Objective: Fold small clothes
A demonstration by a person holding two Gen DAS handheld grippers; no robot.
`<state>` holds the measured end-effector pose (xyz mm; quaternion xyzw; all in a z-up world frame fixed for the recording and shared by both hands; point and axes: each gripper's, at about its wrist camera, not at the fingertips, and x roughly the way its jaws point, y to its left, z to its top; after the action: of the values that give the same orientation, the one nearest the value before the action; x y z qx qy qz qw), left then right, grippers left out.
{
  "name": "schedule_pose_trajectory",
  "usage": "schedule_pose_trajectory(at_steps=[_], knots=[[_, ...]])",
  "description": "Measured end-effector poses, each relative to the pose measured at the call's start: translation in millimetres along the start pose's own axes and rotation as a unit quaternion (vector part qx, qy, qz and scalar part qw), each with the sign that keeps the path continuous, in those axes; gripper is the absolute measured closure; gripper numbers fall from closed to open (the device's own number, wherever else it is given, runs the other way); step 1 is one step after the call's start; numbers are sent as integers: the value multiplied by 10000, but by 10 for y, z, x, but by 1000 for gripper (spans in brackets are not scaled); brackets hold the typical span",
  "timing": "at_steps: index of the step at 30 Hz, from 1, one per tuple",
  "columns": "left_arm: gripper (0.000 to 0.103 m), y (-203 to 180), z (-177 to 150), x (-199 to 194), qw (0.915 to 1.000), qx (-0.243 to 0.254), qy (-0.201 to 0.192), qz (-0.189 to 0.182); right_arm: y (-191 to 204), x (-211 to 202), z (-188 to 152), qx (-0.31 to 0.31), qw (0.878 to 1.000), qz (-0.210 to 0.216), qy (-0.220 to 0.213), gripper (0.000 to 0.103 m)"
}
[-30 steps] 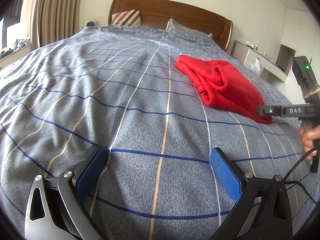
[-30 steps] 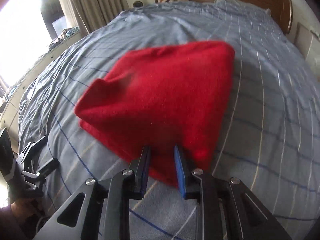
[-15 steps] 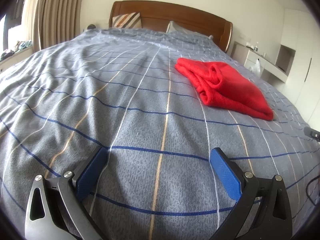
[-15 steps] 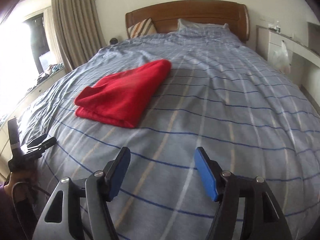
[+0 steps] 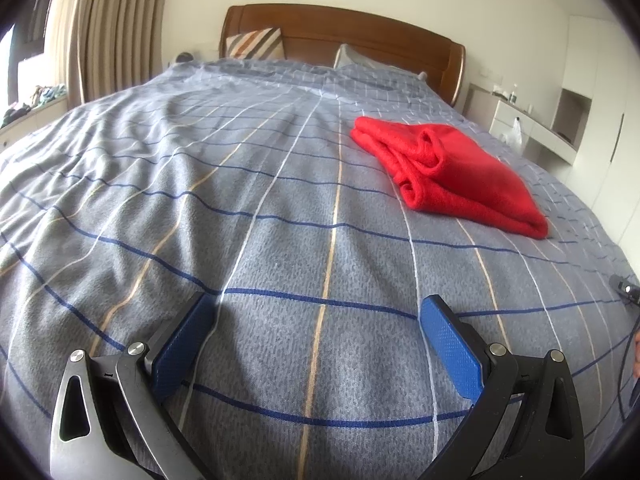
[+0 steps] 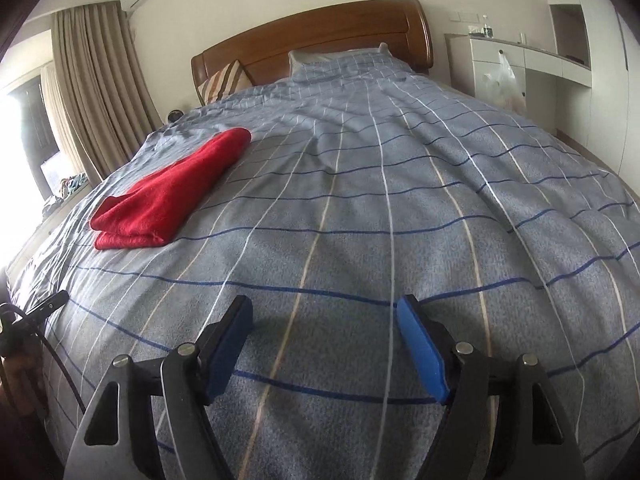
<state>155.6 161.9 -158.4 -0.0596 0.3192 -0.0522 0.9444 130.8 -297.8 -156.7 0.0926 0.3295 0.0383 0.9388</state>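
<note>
1. The folded red cloth [image 5: 448,170] lies on the bed [image 5: 240,220], far right in the left wrist view, far left in the right.
2. The left gripper [image 5: 320,344] hangs over bare quilt, fingers spread, nothing between them.
3. The right gripper [image 6: 324,344] is opening, its fingers empty, well apart from the cloth.
4. A headboard [image 6: 320,40], pillows [image 5: 256,43], curtain [image 6: 96,92] and white cabinet [image 6: 520,60] ring the bed.
</note>
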Motion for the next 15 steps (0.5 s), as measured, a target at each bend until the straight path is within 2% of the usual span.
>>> schedule_pose_trajectory(at_steps=[15], knots=[[1, -1, -2, 4, 10000, 3, 9, 5, -42, 48, -40, 63, 9999, 63, 51, 26]])
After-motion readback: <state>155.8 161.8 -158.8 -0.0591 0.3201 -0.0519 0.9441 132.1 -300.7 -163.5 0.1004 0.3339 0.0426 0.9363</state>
